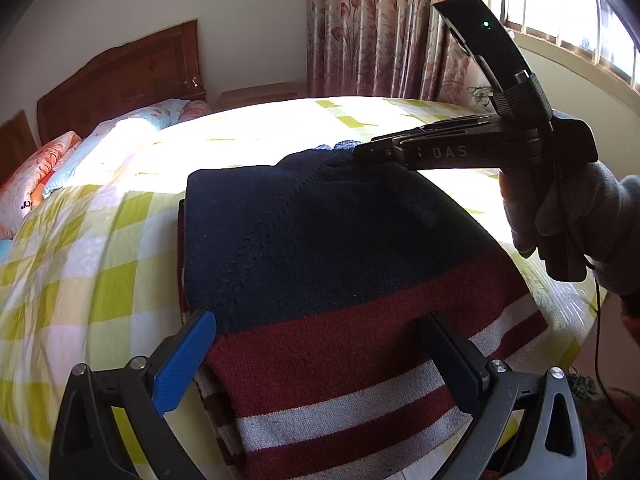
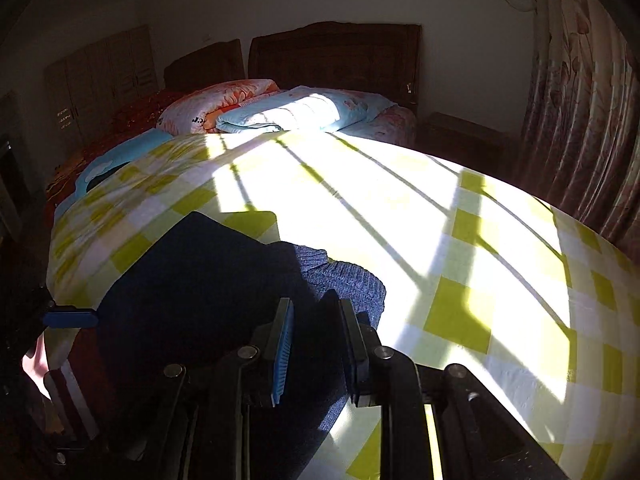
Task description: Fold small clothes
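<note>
Left tongs (image 1: 316, 344) spread over folded sweater (image 1: 320, 248), checked bedspread (image 2: 460, 280), floral curtains (image 1: 380, 28)

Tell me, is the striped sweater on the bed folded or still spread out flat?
Folded. The sweater forms a compact rectangle with straight side edges, layers stacked at its left edge, and no sleeves spread across the bedsheet.

The bed (image 1: 100, 248) is viewed low and close from both wrists, toward the headboard (image 2: 336, 56); the sweater (image 1: 328, 240) is shared.
</note>
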